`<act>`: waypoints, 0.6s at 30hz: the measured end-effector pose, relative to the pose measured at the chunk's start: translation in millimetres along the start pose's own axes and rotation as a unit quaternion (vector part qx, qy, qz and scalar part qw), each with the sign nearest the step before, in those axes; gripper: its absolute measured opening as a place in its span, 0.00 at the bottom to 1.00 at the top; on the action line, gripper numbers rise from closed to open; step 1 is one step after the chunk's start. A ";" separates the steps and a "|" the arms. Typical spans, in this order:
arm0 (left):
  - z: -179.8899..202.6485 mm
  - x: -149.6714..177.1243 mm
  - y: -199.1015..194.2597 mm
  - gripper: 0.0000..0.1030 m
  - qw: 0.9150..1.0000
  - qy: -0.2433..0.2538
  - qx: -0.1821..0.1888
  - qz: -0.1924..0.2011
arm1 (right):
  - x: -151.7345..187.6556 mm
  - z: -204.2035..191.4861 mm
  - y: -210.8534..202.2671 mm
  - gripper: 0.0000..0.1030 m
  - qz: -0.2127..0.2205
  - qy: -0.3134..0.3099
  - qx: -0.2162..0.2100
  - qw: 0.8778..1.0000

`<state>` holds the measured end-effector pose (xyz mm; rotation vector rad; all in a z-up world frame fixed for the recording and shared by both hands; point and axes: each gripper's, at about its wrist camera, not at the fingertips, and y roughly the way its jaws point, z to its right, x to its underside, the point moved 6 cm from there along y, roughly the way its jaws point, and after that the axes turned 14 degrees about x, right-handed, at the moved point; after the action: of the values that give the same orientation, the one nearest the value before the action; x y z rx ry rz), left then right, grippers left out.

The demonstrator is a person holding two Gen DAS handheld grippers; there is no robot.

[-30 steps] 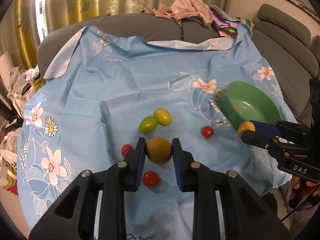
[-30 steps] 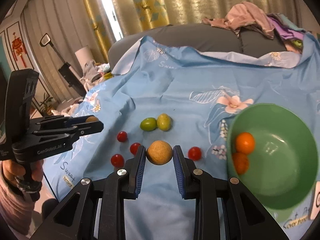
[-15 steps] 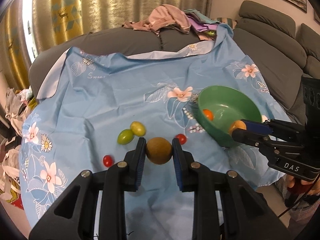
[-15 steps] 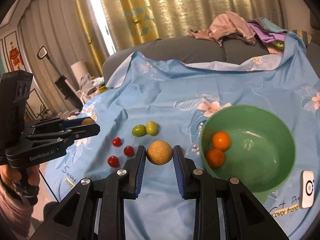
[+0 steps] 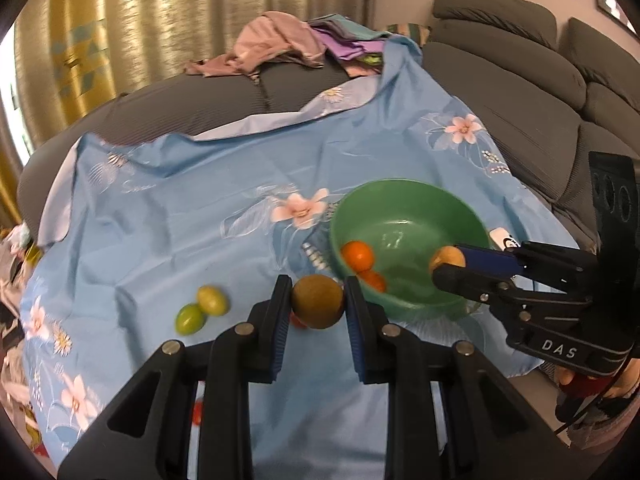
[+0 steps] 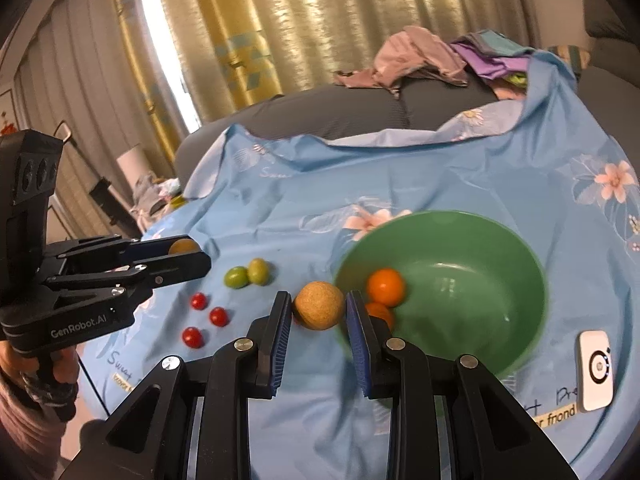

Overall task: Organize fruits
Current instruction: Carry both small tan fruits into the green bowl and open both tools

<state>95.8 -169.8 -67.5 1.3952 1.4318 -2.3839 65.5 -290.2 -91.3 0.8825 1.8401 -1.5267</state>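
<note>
Left gripper (image 5: pixel 318 306): pinching a brown round fruit (image 5: pixel 317 301) between its blue pads; held above the blue flowered cloth (image 5: pixel 180 208), just at the near rim of the green bowl (image 5: pixel 404 196)
Right gripper (image 6: pixel 319 312): clamped on a tan round fruit (image 6: pixel 319 305); held at the bowl's left rim; seen from the left camera, its tips reach over the bowl
Bowl contents: two oranges (image 6: pixel 385 287), touching, against the near-left wall
Loose on the cloth: two green oval fruits (image 6: pixel 248 274) side by side and touching; three small red tomatoes (image 6: pixel 208 316) nearer the left gripper
Beside the bowl: a small white device (image 6: pixel 596 368) lying on the cloth to its right
Background: a heap of clothes (image 5: pixel 280 44) on the grey sofa (image 5: pixel 520 80); gold curtains (image 6: pixel 280 20) behind
</note>
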 end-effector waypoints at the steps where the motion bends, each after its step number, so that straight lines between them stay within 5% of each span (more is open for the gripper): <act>1: 2.7 -2.6 5.5 0.25 1.000 0.003 0.004 -0.003 | 0.1 3.3 1.0 0.29 0.000 0.003 0.002 1.000; 18: 26.2 -14.4 92.0 0.25 0.997 0.045 0.017 -0.062 | 4.8 53.1 27.6 0.29 -0.018 0.025 0.066 0.997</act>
<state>126.9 -247.3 -116.4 1.4803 1.5499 -2.4611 85.8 -338.5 -120.7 0.9613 1.8157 -1.6780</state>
